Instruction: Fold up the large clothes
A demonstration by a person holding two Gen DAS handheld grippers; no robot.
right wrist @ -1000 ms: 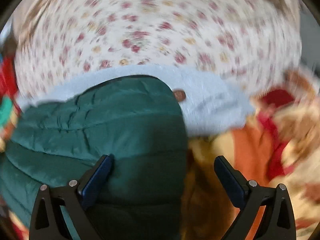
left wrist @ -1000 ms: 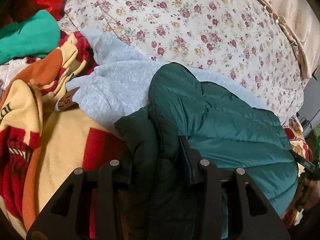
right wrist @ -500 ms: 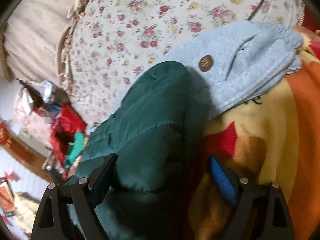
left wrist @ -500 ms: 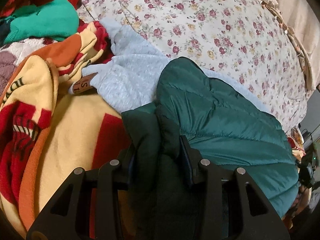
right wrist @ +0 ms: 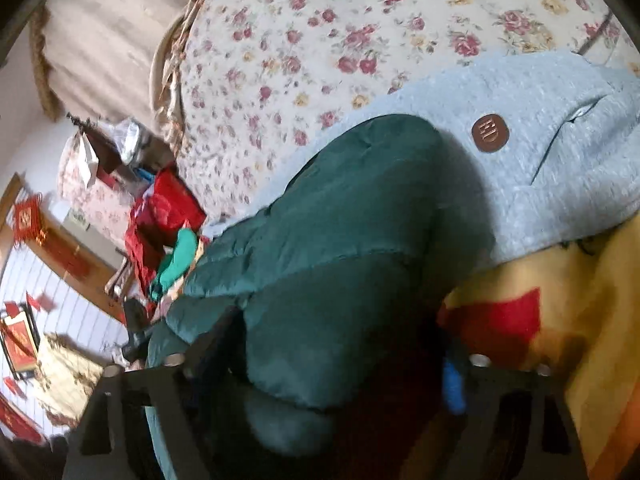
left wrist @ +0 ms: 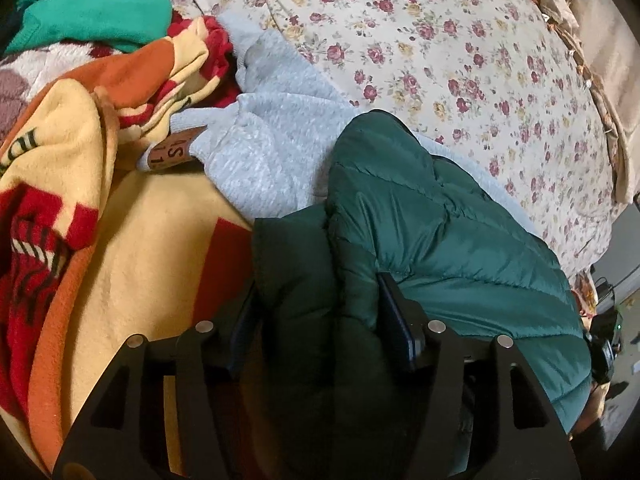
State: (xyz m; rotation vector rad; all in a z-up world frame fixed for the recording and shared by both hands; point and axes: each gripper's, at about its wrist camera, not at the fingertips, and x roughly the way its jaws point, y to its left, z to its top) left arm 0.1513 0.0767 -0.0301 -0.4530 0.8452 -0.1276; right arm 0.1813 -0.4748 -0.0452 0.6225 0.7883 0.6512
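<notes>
A dark green quilted puffer jacket (left wrist: 448,232) lies on the bed over a light grey sweatshirt (left wrist: 272,152). My left gripper (left wrist: 316,320) is shut on a bunched dark fold of the jacket. In the right wrist view the jacket (right wrist: 340,232) fills the centre and the grey sweatshirt (right wrist: 560,152) with a round brown patch lies beyond it. My right gripper (right wrist: 336,368) has closed around the jacket's thick edge, its blue pad (right wrist: 454,388) pressed against the fabric.
A yellow, orange and red fleece blanket (left wrist: 120,240) lies at the left, with a teal garment (left wrist: 92,12) beyond it. The floral bedspread (left wrist: 460,60) covers the far bed. A cluttered bedside with red bags (right wrist: 164,216) shows in the right wrist view.
The right gripper swung in from above, tilted, and closed its jaws onto the jacket's edge. The left gripper kept its hold and drew back slightly with the fold.
</notes>
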